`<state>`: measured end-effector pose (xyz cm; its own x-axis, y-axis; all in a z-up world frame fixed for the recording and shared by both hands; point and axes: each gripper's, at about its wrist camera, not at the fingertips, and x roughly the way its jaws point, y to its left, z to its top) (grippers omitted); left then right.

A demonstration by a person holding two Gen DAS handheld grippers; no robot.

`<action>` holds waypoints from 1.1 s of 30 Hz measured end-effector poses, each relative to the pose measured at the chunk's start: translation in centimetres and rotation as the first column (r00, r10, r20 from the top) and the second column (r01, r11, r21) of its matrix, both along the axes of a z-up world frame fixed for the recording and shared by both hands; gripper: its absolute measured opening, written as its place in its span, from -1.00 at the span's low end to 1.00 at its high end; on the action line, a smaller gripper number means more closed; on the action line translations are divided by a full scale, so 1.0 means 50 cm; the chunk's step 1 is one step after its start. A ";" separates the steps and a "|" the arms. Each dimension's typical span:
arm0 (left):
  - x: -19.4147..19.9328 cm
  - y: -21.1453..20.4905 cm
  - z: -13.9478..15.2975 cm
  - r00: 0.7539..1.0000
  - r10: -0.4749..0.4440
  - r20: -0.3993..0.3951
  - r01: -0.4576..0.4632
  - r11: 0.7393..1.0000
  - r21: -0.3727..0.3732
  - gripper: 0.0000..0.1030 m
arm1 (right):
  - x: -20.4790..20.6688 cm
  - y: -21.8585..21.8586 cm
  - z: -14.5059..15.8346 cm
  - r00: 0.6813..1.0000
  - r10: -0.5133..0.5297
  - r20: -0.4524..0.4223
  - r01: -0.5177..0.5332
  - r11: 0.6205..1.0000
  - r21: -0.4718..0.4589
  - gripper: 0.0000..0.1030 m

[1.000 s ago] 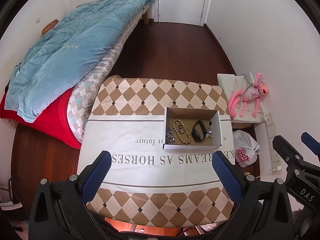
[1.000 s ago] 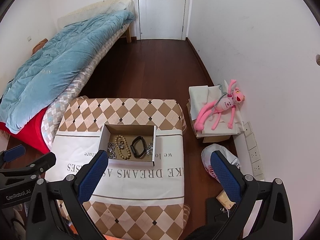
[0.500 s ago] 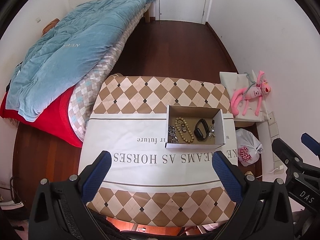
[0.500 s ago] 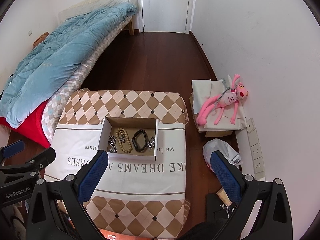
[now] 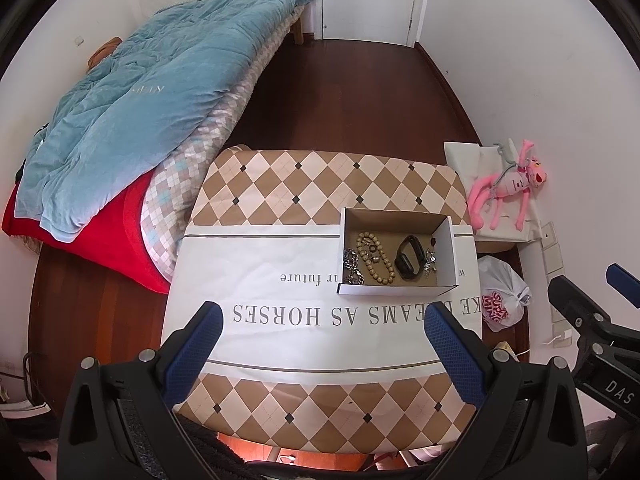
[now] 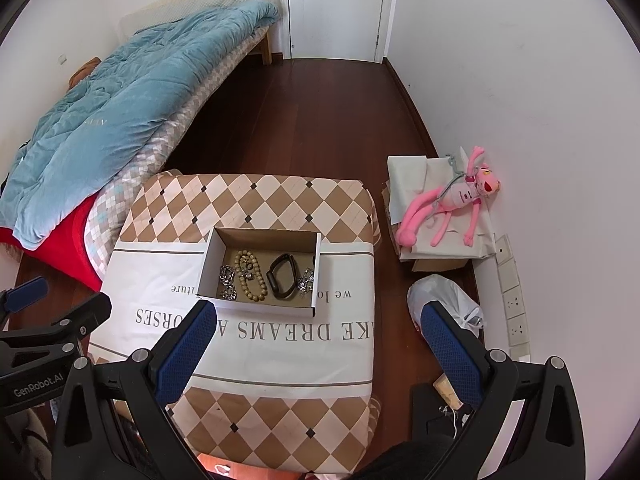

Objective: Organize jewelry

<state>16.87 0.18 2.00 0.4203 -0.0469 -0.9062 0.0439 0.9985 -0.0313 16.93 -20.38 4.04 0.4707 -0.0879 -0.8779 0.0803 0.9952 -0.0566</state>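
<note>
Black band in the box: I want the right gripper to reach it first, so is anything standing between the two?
Only the box's near wall lies between the open right gripper and the black band. The box is open-topped, with nothing over the band.

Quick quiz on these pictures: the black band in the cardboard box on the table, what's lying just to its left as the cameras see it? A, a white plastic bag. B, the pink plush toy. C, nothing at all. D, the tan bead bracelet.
D: inside the cardboard box, the tan bead bracelet lies directly left of the black band; the right wrist view shows the same order.
</note>
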 end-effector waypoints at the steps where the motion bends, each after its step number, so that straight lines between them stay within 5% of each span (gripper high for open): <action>1: 0.000 0.000 0.000 1.000 0.000 0.000 0.000 1.000 0.001 1.00 | 0.000 -0.001 0.000 1.000 0.000 0.000 0.000 1.000 0.002 1.00; 33: -0.006 0.001 0.011 1.000 -0.003 0.023 0.003 1.000 0.019 1.00 | -0.003 0.001 -0.001 1.000 0.001 -0.002 -0.001 1.000 -0.002 1.00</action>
<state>16.59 0.24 2.57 0.4413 -0.0314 -0.8968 0.0472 0.9988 -0.0118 16.75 -20.33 3.98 0.4693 -0.0894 -0.8785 0.0788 0.9951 -0.0591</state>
